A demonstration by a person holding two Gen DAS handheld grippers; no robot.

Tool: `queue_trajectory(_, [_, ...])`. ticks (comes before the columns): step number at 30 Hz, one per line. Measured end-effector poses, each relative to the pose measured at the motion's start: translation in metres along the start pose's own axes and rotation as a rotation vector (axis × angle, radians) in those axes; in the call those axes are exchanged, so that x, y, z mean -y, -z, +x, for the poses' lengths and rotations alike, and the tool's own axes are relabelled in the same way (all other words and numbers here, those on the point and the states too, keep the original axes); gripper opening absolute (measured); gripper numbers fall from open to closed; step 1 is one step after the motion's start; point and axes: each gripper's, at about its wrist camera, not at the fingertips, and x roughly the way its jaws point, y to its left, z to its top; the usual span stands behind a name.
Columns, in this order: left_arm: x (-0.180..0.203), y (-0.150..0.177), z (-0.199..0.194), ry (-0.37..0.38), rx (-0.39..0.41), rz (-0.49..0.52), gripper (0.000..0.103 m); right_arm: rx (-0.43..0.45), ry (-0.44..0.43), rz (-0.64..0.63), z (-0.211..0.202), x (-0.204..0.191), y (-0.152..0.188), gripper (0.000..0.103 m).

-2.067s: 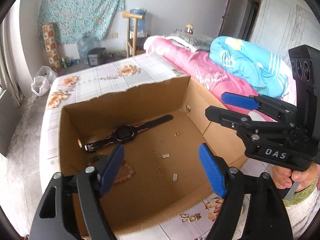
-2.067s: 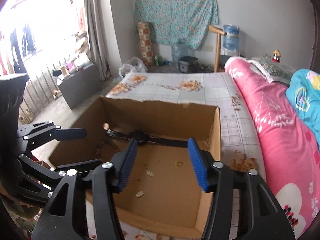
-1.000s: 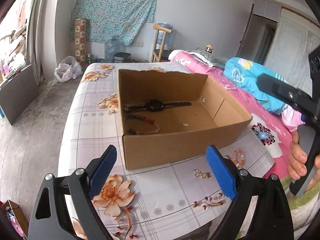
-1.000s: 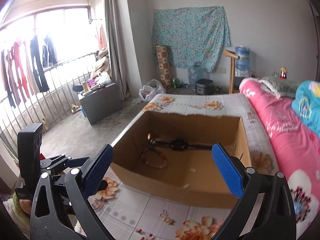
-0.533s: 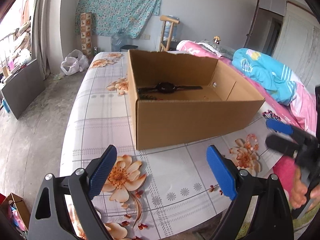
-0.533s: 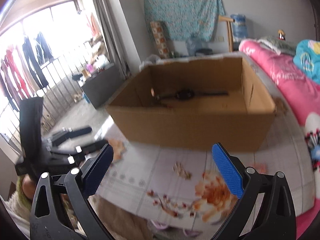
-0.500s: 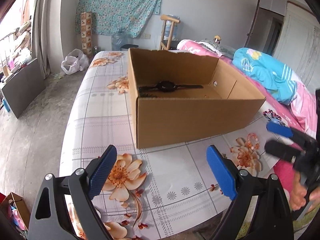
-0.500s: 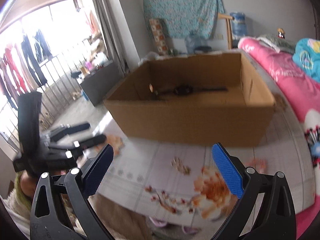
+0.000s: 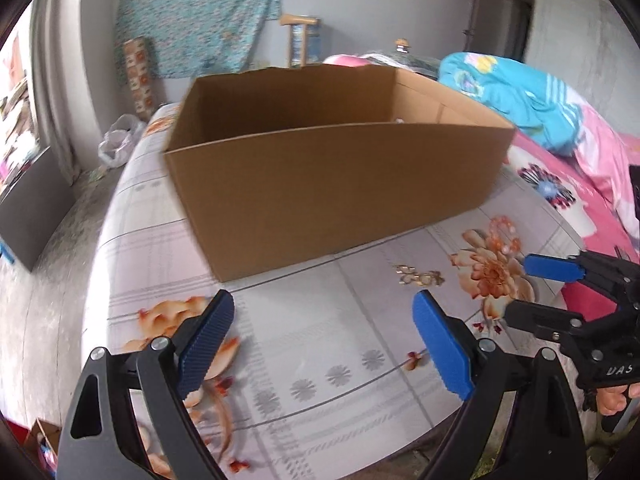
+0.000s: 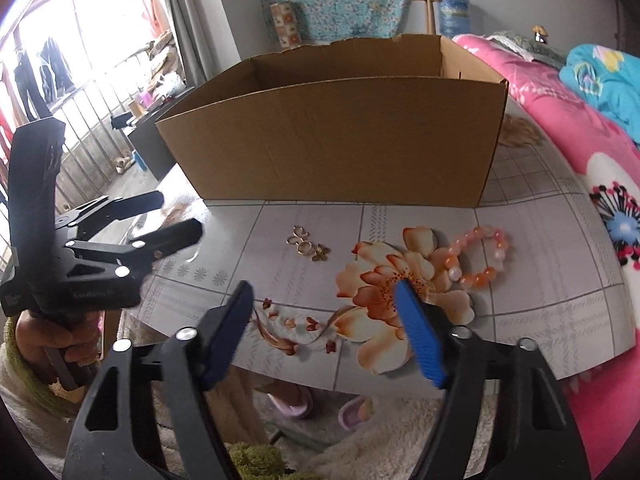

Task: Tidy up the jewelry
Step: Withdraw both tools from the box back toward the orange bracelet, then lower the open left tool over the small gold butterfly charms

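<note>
An open cardboard box [image 9: 328, 188] stands on the floral table; it also shows in the right wrist view [image 10: 340, 136]. Its inside is hidden from both views. In front of it lie small gold earrings [image 10: 306, 244], also in the left wrist view [image 9: 418, 278], and a pink bead bracelet [image 10: 480, 258], whose edge shows in the left wrist view [image 9: 504, 232]. My left gripper [image 9: 324, 344] is open and empty, low over the table's front. My right gripper [image 10: 324, 332] is open and empty, near the table's front edge, just short of the bracelet.
The floral tablecloth [image 9: 304, 344] ends in a front edge close below both grippers. Pink and blue bedding [image 10: 580, 92] lies to the right of the table. Slippers [image 10: 288, 400] and a rug lie on the floor under the table edge.
Both grippers have pulled back out of the box and dropped low to the table in front of it. The box contents went out of sight. The right gripper's jaws have narrowed somewhat.
</note>
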Motion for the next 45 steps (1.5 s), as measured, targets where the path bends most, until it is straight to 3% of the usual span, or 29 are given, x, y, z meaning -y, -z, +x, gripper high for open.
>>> queue_trajectory(5, [0.018, -0.005, 0.017, 0.023, -0.016, 0.101, 0.071, -0.008, 0.003, -0.031, 0.011, -0.002, 0.001, 0.047])
queue_trajectory(7, [0.024, -0.007, 0.026, 0.04, -0.038, 0.14, 0.06, -0.016, -0.009, -0.032, 0.015, -0.002, 0.002, 0.044])
queue_trajectory(12, [0.038, -0.012, 0.044, 0.079, -0.077, 0.239, 0.045, -0.028, -0.025, -0.037, 0.024, -0.003, 0.0, 0.043])
queue_trajectory(19, [0.052, -0.015, 0.066, 0.117, -0.135, 0.326, 0.044, -0.036, -0.038, -0.023, 0.032, 0.001, -0.005, 0.043])
queue_trajectory(26, [0.055, -0.02, 0.074, 0.162, -0.151, 0.324, 0.044, -0.041, -0.056, -0.005, 0.035, 0.001, -0.001, 0.043])
queue_trajectory(33, [0.058, -0.024, 0.076, 0.19, -0.161, 0.338, 0.031, -0.033, -0.067, 0.013, 0.034, 0.005, 0.003, 0.043])
queue_trajectory(45, [0.065, -0.029, 0.082, 0.207, -0.15, 0.328, 0.03, -0.028, -0.068, 0.033, 0.028, 0.006, 0.011, 0.041])
